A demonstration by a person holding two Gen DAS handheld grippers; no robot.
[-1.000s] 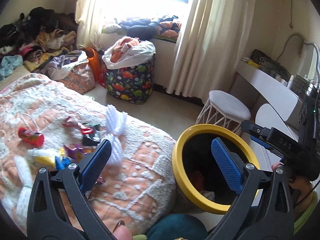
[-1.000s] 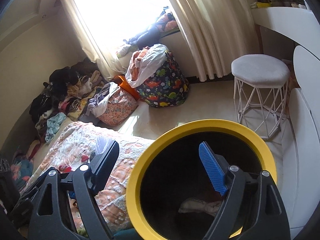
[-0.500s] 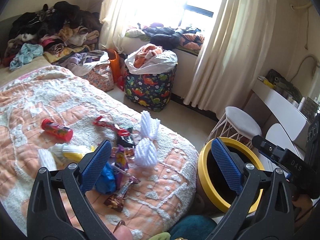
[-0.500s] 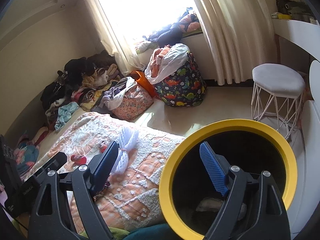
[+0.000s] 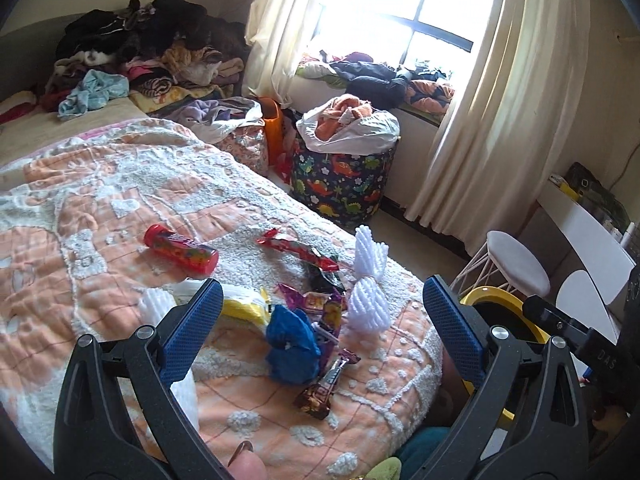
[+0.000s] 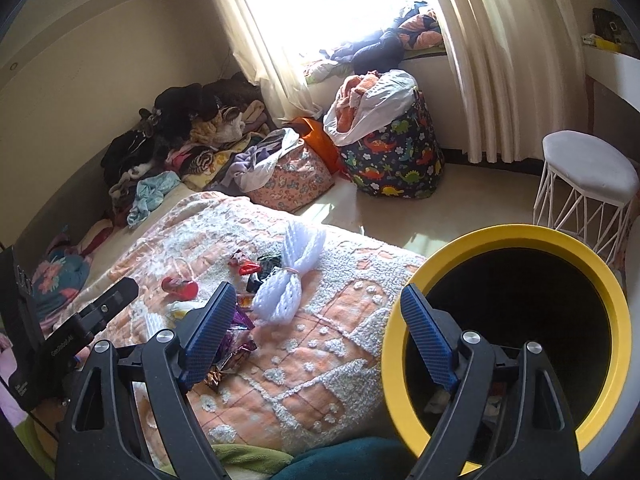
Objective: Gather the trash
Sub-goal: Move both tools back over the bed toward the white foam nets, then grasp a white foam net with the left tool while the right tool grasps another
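Note:
Trash lies on the orange and white bedspread (image 5: 100, 208): a red tube (image 5: 181, 249), a red wrapper (image 5: 298, 249), a crumpled blue piece (image 5: 292, 344), purple wrappers (image 5: 326, 312), a brown wrapper (image 5: 324, 386), a yellow packet (image 5: 242, 308) and white foam netting (image 5: 368, 284). My left gripper (image 5: 320, 336) is open and empty above the pile. My right gripper (image 6: 316, 334) is open and empty, between the bed and the yellow-rimmed black bin (image 6: 516, 336). The netting (image 6: 286, 280) and the red tube (image 6: 182, 288) also show in the right wrist view.
A dinosaur-print laundry bag (image 5: 344, 176) and a floral bag (image 6: 288, 180) stand on the floor by the window. Clothes are piled at the bed's far end (image 5: 152, 56). A white stool (image 6: 588, 184) and a white desk (image 5: 580, 216) are at the right.
Both grippers have swung left, away from the bin and toward the bed. The trash pile now sits between the left fingers, and the bin has slid right in both views.

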